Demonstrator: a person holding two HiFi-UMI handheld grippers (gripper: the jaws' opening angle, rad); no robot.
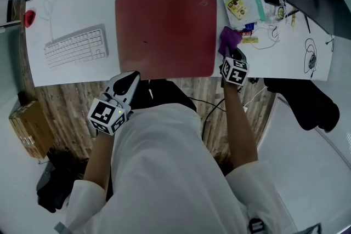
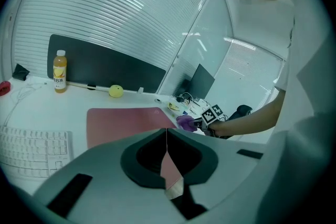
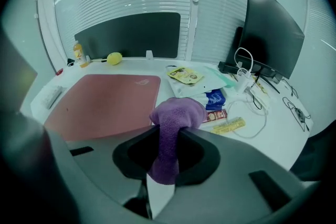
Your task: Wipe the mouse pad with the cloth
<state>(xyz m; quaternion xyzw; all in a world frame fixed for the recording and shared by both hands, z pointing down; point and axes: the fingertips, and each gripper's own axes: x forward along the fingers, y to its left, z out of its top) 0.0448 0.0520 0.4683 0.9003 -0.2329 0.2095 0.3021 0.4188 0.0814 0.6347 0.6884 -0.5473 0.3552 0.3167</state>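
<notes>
Where right tongs (image 3: 169, 131) clamp — cloth (image 3: 178, 110) between.

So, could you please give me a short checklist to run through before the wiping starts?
Grip on cloth: ok, right tongs shut on it.
Bare mouse pad: ok, nothing lies on it.
Cloth over pad: not ok, it is just beyond the pad's right edge.
Idle left tongs out of the way: ok, shut, empty.
Gap between keyboard and pad: ok.

Left hand-held gripper (image 2: 167, 138), jaws together; right hand-held gripper (image 3: 169, 140) tight on cloth (image 3: 178, 110)
</notes>
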